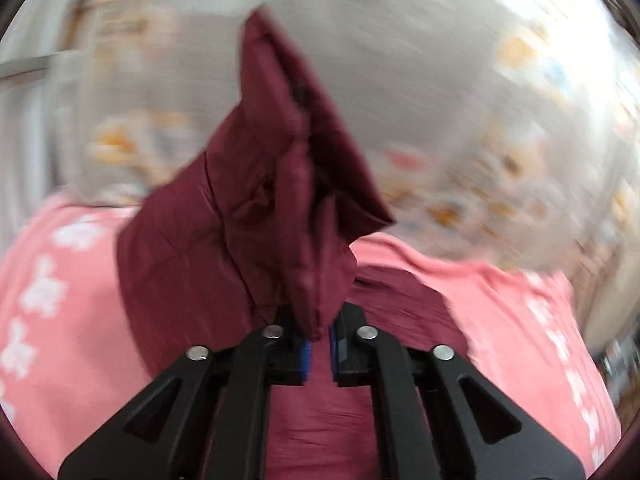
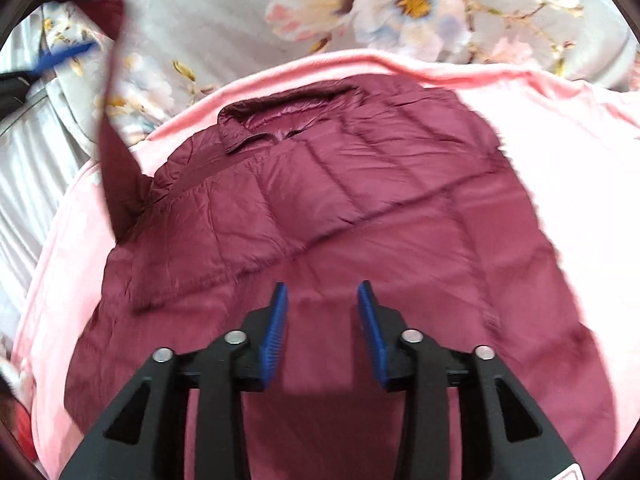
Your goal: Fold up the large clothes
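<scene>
While the left hand-held gripper [image 1: 319,350] is clamped on a fold of the maroon quilted jacket [image 2: 320,232], its blue pads [image 1: 306,354] stand close together with the cloth edge pinched between them. In the left wrist view, the gripped part [image 1: 260,200], which appears to be a sleeve or side panel, rises from the jaws toward 12 o'clock and is lifted clear of the surface; the background in this view is motion-blurred. The right hand-held gripper [image 2: 322,328] is spread wide, with nothing between its blue pads [image 2: 276,332], and it is positioned over the lower part of the jacket; whether it touches the cloth cannot be determined. In the right wrist view, the jacket body lies flat, front side up, with the collar [image 2: 280,112] at 12 o'clock and the hem region toward 6 o'clock under the gripper. One sleeve is folded diagonally across the chest, running from 9 o'clock toward 2 o'clock. A raised strip of maroon cloth [image 2: 114,128] extends from the jacket's shoulder area at 9 o'clock up toward 11 o'clock, blurred. The jacket rests on a pink blanket [image 2: 560,152], which carries white printed shapes [image 1: 40,288] visible in the left wrist view. The blanket lies on a grey floral bedsheet [image 2: 224,20], seen from 10 o'clock to 2 o'clock. A blue object [image 2: 64,56] appears at 10 o'clock, too blurred to identify.
</scene>
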A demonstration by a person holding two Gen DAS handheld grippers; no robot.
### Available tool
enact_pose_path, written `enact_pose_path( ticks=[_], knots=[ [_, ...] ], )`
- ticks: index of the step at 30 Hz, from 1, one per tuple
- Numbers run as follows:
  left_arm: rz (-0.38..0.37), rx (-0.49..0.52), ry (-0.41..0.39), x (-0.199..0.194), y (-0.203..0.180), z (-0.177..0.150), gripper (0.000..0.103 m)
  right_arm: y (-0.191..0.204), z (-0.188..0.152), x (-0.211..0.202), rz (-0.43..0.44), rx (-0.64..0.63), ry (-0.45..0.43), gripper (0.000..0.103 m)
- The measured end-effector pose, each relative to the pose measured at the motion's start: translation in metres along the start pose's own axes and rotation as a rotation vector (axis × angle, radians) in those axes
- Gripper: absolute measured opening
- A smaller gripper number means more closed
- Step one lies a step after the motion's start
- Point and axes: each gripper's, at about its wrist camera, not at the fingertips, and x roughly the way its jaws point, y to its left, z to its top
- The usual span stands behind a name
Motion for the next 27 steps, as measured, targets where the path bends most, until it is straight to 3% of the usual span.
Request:
enact_pose_path(
  ticks=[1,2,3,6,10,15,21,23,25,27],
  knots=[
    [-0.025,0.021,0.014,0.010,-0.021,-0.010,0.038,-0.005,-0.003,-0.006,-0.010,-0.005,-0.002,0.045],
    [-0.046,0.033,0.020,0.019,-0.039,-0.024,0.070,-0.013,-0.007,-0.013,-0.023,-0.009,-0.003,0.046],
    [-0.056,0.041,0.019,0.025,-0.050,-0.036,0.080,-0.019,-0.009,-0.018,-0.031,-0.010,-0.003,0.046],
    [-0.078,0.106,0.060,0.038,-0.074,-0.075,0.080,-0.033,-0.009,-0.024,-0.024,0.004,0.000,0.047],
    [-0.047,0.067,0.177,0.047,-0.057,-0.107,0.080,-0.047,0.004,-0.018,0.027,0.061,0.008,0.048],
    [0.056,-0.095,0.280,0.062,0.018,-0.119,0.080,-0.052,0.019,0.011,0.086,0.138,0.067,0.053],
    [0.165,-0.384,0.315,0.055,0.137,-0.125,0.080,-0.041,0.025,0.045,0.097,0.174,0.135,0.052],
    [0.189,-0.457,0.320,0.053,0.169,-0.130,0.080,-0.031,0.034,0.048,0.088,0.147,0.129,0.022],
    [0.200,-0.519,0.322,0.054,0.191,-0.136,0.079,-0.022,0.047,0.045,0.083,0.120,0.108,0.009],
    [0.204,-0.558,0.322,0.056,0.204,-0.139,0.078,-0.013,0.067,0.036,0.088,0.090,0.064,0.006]
  ],
)
